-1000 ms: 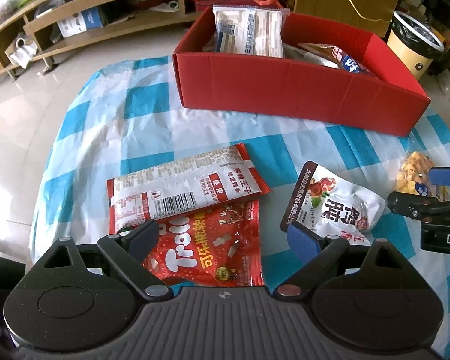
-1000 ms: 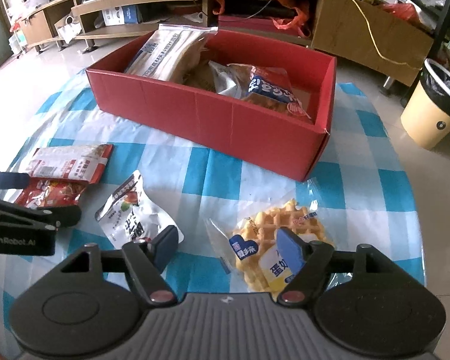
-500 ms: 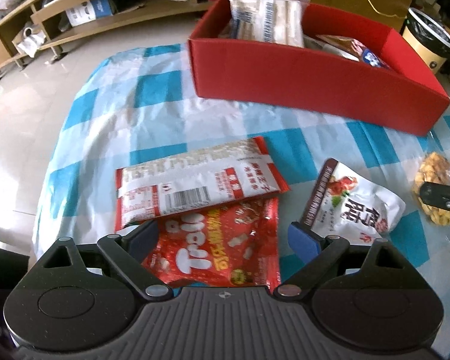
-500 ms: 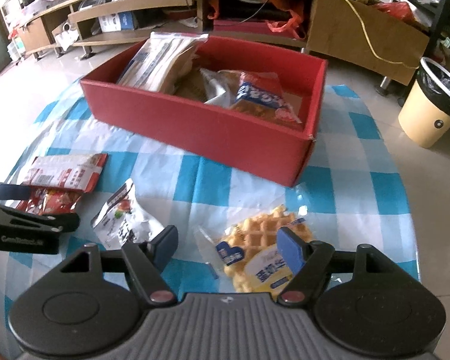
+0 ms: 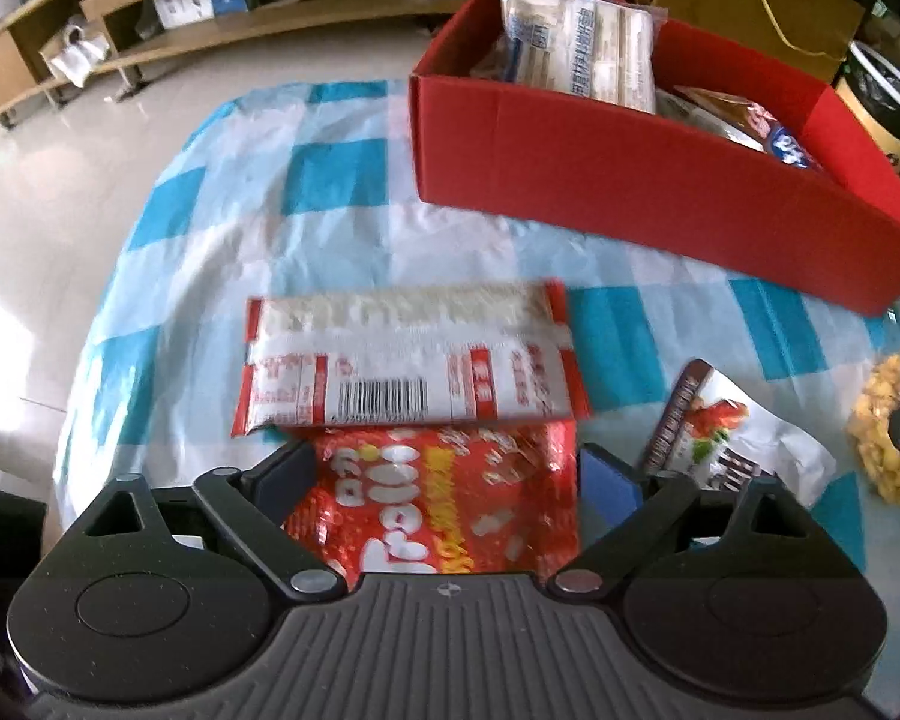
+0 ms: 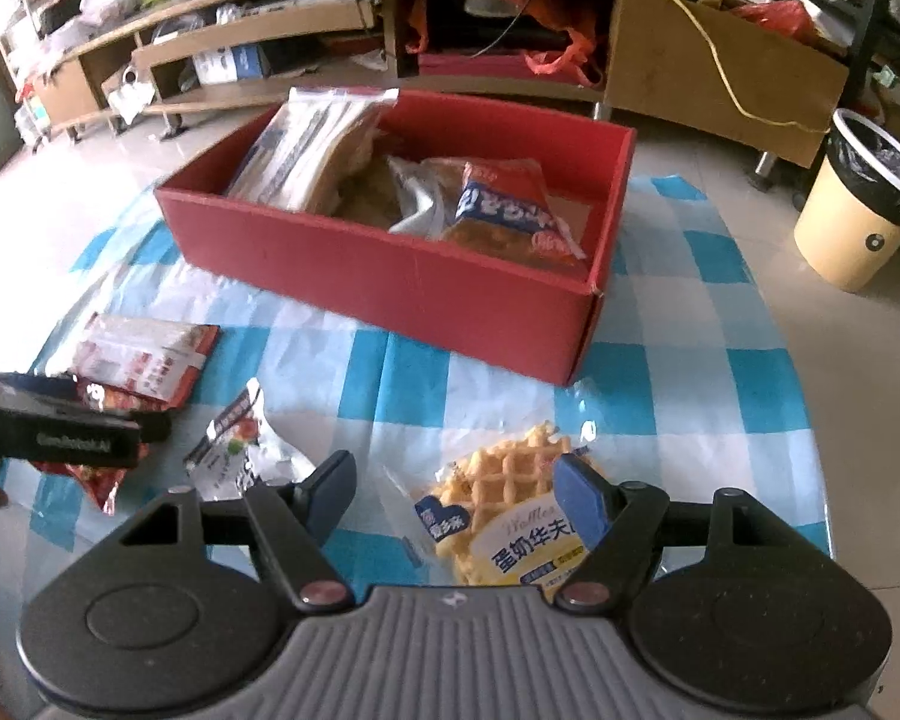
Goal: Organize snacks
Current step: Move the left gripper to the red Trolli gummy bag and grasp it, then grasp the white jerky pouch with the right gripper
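Snack packets lie loose on your blue-and-white checked bench [image 5: 342, 180], near side of the red cardboard box [image 6: 390, 282].
Your left tongs [image 5: 447, 477] are closing around the shiny red plastic sweet packet [image 5: 438, 504], not yet pinching; your right tongs [image 6: 453, 489] stand half open over the clear-wrapped golden waffle [image 6: 498, 498], gripping nothing.

The red rectangular cardboard box [image 6: 402, 276] looks matt and smooth, with fold creases. The blue-and-white checked plastic sheet [image 5: 306, 228] on the tabletop is thin, wrinkled and a little shiny. The red foil candy packet [image 5: 444, 498] is glossy and crinkled. The clear plastic waffle wrapper [image 6: 504, 510] shines. The black plastic left tool [image 5: 444, 480] is matt, with ribbed grey surface. The floor tiles [image 6: 840, 360] look polished.
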The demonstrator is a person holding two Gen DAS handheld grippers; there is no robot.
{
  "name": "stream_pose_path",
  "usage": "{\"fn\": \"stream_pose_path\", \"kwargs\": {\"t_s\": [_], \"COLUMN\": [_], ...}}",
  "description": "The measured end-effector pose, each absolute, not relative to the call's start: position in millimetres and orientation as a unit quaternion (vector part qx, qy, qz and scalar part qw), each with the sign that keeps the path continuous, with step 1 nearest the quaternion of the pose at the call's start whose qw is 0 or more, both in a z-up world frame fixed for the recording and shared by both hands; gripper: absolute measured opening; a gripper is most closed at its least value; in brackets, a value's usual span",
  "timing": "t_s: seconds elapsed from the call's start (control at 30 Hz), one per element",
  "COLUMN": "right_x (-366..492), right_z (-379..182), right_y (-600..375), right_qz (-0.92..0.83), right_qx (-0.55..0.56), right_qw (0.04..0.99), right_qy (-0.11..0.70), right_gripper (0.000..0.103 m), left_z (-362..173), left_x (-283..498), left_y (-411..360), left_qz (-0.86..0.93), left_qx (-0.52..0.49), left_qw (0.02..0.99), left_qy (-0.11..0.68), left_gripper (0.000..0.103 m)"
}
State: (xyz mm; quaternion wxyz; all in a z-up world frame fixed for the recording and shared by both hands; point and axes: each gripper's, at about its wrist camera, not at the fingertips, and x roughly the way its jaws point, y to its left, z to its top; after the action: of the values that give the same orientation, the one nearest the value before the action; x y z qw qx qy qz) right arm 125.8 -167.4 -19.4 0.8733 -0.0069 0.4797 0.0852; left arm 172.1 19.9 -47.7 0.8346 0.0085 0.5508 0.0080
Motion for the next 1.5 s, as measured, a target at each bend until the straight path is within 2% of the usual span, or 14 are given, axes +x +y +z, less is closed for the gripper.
{"fn": "stream_pose_path", "kwargs": {"t_s": [0.07, 0.23, 0.4, 0.47, 0.6, 0.63, 0.73, 0.9, 0.93, 1.07, 1.27, 1.37, 1.5], "right_x": [126.0, 128.8, 128.3, 126.4, 125.1, 125.1, 125.7, 126.2, 125.7, 124.2, 121.6, 123.8, 122.4], "right_z": [-17.2, -16.5, -14.6, -13.6, -14.9, -15.2, -17.2, -17.8, -17.7, -17.6, -15.6, -18.4, -21.6], "right_y": [-169.5, -159.3, -147.0, -143.8, -140.7, -140.8, -141.2, -140.1, -139.8, -138.2, -132.0, -128.5, -120.2], "right_qz": [0.098, 0.123, 0.14, 0.145, 0.147, 0.148, 0.146, 0.149, 0.15, 0.153, 0.163, 0.172, 0.187], "right_qx": [0.014, 0.02, 0.02, 0.019, 0.015, 0.015, 0.014, 0.015, 0.014, 0.01, -0.002, -0.006, -0.028], "right_qw": [0.873, 0.868, 0.865, 0.865, 0.864, 0.863, 0.863, 0.862, 0.862, 0.862, 0.866, 0.86, 0.854], "right_qy": [0.478, 0.481, 0.481, 0.479, 0.481, 0.482, 0.484, 0.485, 0.485, 0.483, 0.473, 0.48, 0.484], "right_gripper": [0.068, 0.068, 0.068, 0.069, 0.069, 0.069, 0.069, 0.069, 0.069, 0.069, 0.069, 0.069, 0.069], "left_z": [-46.2, -44.4, -29.0, -30.0, -27.1, -30.7, -48.5, -57.5, -57.1, -44.8, -30.8, -27.0, -35.8], "left_x": [168.7, 142.9, 135.8, 137.7, 137.2, 137.6, 149.0, 145.3, 144.4, 137.4, 116.7, 100.3, 73.3], "left_y": [15.2, 10.1, 39.4, 45.2, 23.8, 20.2, 18.7, -2.2, -1.9, 10.3, 16.9, 11.3, 19.4], "left_qz": [-0.006, -0.053, -0.106, -0.086, -0.072, -0.071, -0.062, -0.036, -0.039, -0.038, -0.04, -0.087, -0.096], "left_qx": [0.025, 0.051, -0.065, -0.08, 0.007, 0.018, 0.0, 0.063, 0.059, 0.042, 0.031, 0.059, 0.054], "left_qw": [0.834, 0.819, 0.807, 0.807, 0.833, 0.832, 0.811, 0.821, 0.821, 0.825, 0.834, 0.832, 0.816], "left_qy": [0.551, 0.568, 0.578, 0.578, 0.549, 0.55, 0.582, 0.567, 0.567, 0.563, 0.549, 0.545, 0.568], "left_gripper": [0.087, 0.087, 0.092, 0.092, 0.096, 0.1, 0.1, 0.103, 0.099, 0.074, 0.054, 0.055, 0.068]}}
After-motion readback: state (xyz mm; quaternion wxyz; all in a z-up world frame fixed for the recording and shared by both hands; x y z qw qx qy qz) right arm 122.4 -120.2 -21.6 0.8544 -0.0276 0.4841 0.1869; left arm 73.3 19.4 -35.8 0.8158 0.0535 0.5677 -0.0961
